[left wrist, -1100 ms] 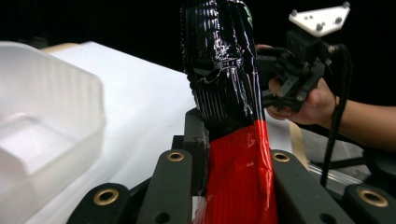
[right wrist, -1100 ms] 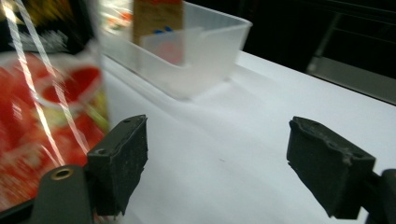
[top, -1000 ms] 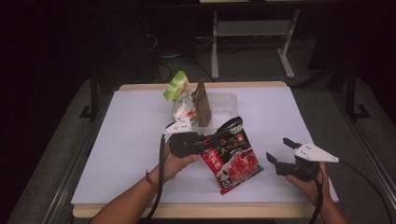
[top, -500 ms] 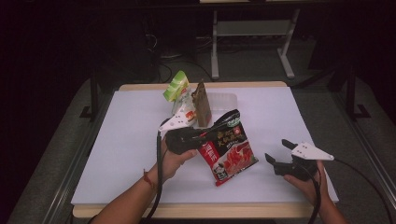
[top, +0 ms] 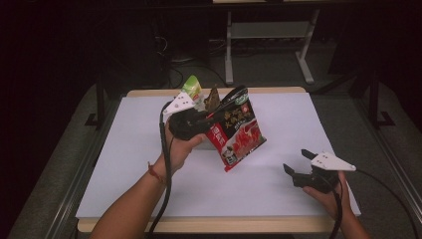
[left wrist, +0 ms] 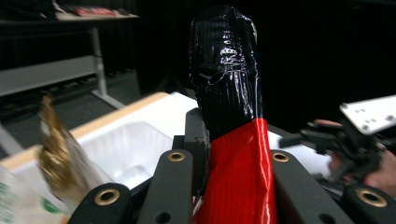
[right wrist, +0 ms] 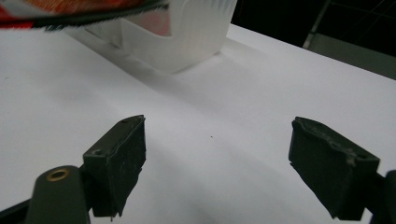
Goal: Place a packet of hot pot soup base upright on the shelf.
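A red and black snack packet (top: 238, 133) hangs tilted above the white table (top: 139, 169), with my left gripper (top: 219, 113) shut on its black top edge. In the left gripper view the packet (left wrist: 229, 93) stands upright between the jaws of that gripper (left wrist: 233, 156). Just behind it a white bin (left wrist: 126, 144) holds a green packet (top: 192, 86) and a brown packet (top: 213, 97). Near the table's front right my right gripper (top: 297, 168) rests low and open; in the right gripper view nothing lies between its fingers (right wrist: 215, 168).
The white bin (right wrist: 187, 37) stands at the back middle of the table, with the held packet's edge (right wrist: 70, 11) in front of it. A metal stand (top: 268, 45) is on the floor beyond the table. The table's wooden front edge (top: 224, 224) runs by the forearms.
My left gripper has lifted the red packet off the table and carried it back towards the bin. The right gripper has stayed where it was.
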`<state>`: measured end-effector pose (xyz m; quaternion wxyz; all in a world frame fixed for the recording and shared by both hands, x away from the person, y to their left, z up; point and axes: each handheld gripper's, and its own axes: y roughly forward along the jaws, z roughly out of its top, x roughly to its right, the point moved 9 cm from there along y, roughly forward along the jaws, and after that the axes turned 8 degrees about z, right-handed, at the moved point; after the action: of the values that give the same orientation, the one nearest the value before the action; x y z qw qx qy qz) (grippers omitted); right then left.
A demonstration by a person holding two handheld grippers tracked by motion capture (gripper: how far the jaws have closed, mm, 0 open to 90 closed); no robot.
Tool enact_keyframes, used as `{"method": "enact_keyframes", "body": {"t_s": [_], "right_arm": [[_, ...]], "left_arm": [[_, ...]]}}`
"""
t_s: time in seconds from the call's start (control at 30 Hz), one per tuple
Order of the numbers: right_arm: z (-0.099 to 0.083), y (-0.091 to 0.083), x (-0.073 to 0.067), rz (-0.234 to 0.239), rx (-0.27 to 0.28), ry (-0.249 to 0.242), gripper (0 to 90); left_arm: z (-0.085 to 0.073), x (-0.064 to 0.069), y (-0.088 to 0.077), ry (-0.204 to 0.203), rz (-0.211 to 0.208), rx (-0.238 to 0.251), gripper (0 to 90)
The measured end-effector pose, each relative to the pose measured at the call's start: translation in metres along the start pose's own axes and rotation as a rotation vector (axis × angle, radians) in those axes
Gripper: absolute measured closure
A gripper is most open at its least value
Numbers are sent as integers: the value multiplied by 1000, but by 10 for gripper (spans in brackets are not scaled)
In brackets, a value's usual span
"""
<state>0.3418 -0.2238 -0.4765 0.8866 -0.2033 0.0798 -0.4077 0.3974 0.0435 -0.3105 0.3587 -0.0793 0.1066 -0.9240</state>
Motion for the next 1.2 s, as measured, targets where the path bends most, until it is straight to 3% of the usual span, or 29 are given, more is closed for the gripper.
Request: {"method": "enact_keyframes", "body": {"t_s": [0.2, 0.4, 0.6, 0.73, 0.97, 1.2], "right_arm": [[-1, 1, 0, 1, -8, -4, 186], [-3, 2, 0, 4, -15, -2, 187], [-5, 4, -1, 11, -28, -2, 187], [-6, 5, -2, 15, -35, -10, 188], [-5, 5, -4, 21, -36, -11, 188], [-8, 7, -5, 31, -49, -17, 188]], "left_arm": [[14, -15, 5, -27, 55, 4, 784], [16, -30, 10, -59, 122, -15, 780], [20, -43, 19, -65, 193, -23, 780], [22, -48, 29, -74, 238, -36, 776], [21, -53, 52, -54, 313, -70, 776], [21, -57, 74, -60, 352, -97, 775]]}}
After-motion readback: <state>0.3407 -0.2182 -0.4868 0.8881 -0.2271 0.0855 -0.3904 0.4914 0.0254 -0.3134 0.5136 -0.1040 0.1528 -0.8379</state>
